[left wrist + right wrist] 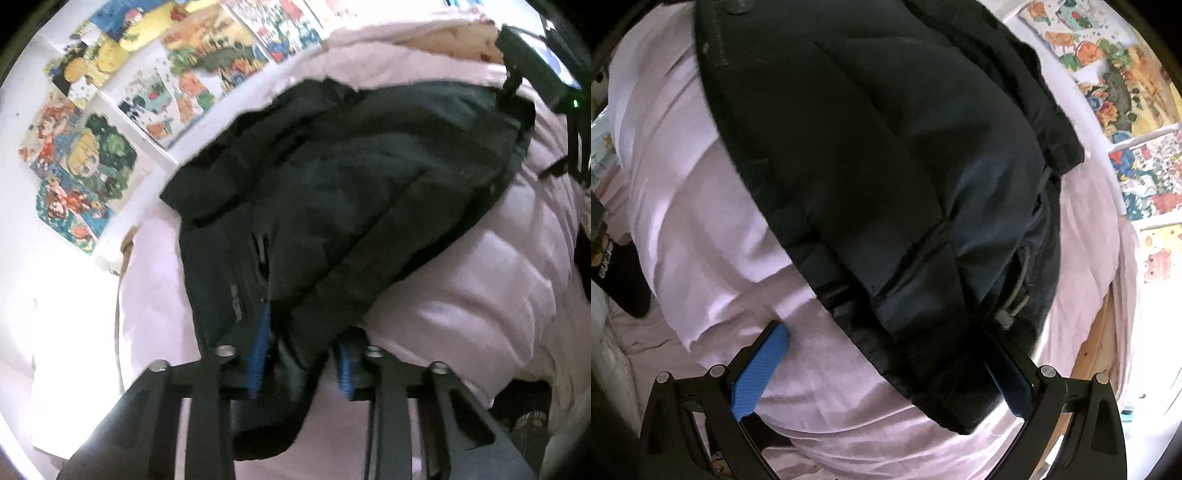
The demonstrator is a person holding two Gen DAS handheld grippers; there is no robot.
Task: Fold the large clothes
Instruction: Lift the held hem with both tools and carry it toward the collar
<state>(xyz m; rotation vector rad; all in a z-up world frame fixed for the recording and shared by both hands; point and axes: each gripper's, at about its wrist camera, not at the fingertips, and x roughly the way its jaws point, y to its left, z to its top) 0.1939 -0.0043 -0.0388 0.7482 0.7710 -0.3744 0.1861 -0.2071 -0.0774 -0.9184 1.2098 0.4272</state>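
A: Where's the dark jacket?

B: On the pale bedcover, its long axis running away from both grippers.

A: Who has it?

B: The left gripper is clamped on the near hem. The right gripper stands wide, hem between its jaws, unpinched.

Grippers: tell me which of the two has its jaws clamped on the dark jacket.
The left gripper: its blue pads pinch a fold of the dark jacket. The right gripper stands wide open, its pads not pressing on the jacket's edge.
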